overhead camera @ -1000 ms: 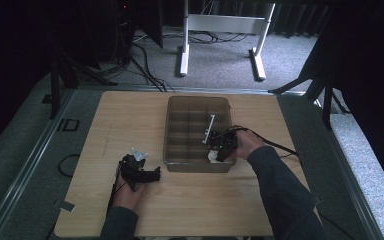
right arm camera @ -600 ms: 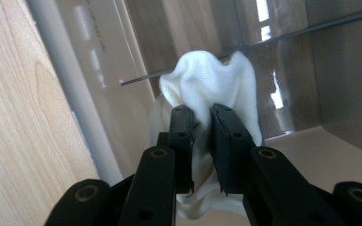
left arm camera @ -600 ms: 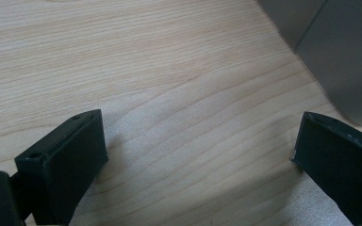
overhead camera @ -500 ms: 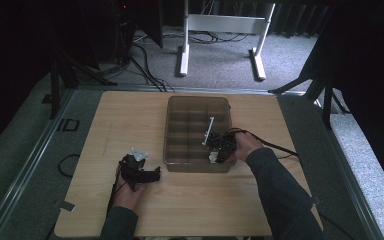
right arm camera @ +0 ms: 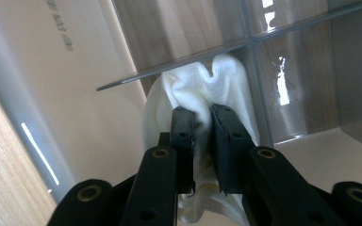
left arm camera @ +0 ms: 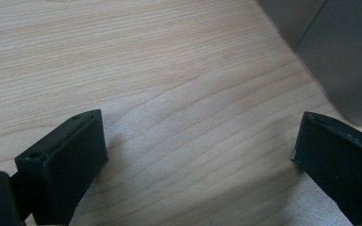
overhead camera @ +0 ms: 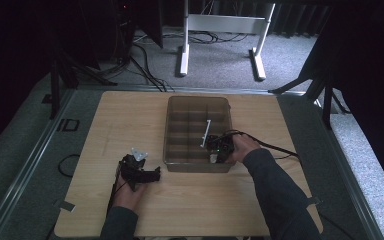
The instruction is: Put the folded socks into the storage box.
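Right gripper point(right arm camera: 202, 120) fingers clamped on a bunched white cloth point(right arm camera: 202, 84), low at frame centre in the right gripper view, inside a near compartment of the smoky divided box point(overhead camera: 172, 135), right of centre in the high view. Left gripper point(left arm camera: 198, 155) fingers spread wide over bare bench point(left arm camera: 136, 61), holding nothing. Best done slowly: press the cloth fully below the divider edge, then release straight up, avoiding snags.
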Available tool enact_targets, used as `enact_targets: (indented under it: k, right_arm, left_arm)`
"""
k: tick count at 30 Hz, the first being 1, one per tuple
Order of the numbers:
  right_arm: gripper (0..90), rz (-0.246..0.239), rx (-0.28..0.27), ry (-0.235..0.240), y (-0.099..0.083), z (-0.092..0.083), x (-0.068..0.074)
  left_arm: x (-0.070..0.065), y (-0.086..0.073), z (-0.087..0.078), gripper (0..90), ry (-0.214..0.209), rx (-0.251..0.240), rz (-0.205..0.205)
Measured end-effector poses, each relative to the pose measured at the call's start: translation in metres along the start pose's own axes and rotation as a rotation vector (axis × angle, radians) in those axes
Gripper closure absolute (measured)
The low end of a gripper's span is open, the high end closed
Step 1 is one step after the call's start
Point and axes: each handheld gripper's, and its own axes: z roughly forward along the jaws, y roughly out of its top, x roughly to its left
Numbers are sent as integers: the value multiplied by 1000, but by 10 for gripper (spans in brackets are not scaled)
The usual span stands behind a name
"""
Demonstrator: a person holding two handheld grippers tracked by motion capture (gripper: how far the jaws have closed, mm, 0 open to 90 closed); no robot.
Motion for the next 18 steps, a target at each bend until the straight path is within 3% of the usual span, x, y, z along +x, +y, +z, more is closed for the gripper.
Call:
enact_targets:
  k: [18]
  right_arm:
    - [805,23,31,12,4,6,-3]
  left_arm:
    - [0,0,0,32,0,0,0]
